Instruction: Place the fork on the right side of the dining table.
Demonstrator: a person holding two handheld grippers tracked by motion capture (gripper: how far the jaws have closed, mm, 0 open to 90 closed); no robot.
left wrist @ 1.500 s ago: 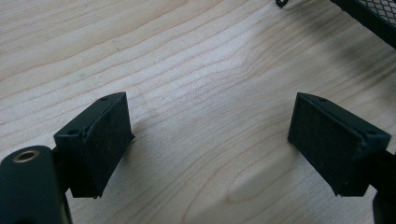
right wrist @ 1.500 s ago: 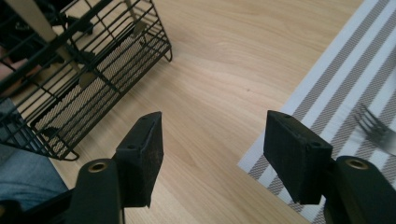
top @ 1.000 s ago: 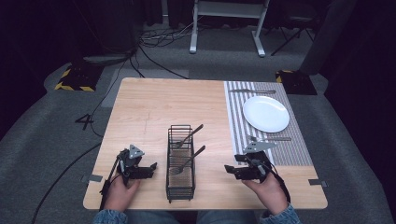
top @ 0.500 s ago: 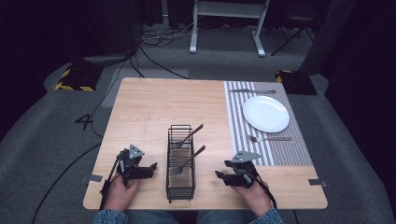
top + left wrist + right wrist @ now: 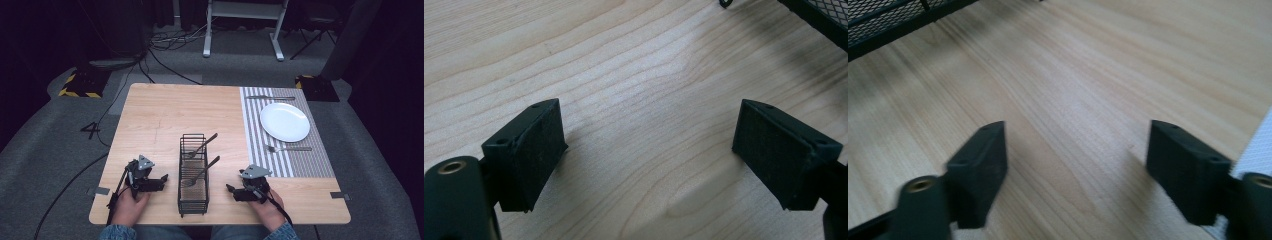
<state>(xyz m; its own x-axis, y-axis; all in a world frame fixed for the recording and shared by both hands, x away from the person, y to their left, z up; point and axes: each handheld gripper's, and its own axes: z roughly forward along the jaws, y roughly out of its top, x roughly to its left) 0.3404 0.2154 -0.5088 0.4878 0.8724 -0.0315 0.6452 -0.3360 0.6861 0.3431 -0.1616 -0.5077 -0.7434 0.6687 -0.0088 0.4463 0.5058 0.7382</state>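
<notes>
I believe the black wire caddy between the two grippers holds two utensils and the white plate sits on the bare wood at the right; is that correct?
Not quite. The white plate rests on the striped placemat, not on bare wood, as the high view shows. The rest holds: the black wire caddy stands between the left gripper and the right gripper and holds two utensils.

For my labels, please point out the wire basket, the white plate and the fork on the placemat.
wire basket (image 5: pixel 193 204), high view, near rim.
white plate (image 5: pixel 284 122), high view, bare centre.
fork (image 5: pixel 290 148), high view, handle.
</notes>
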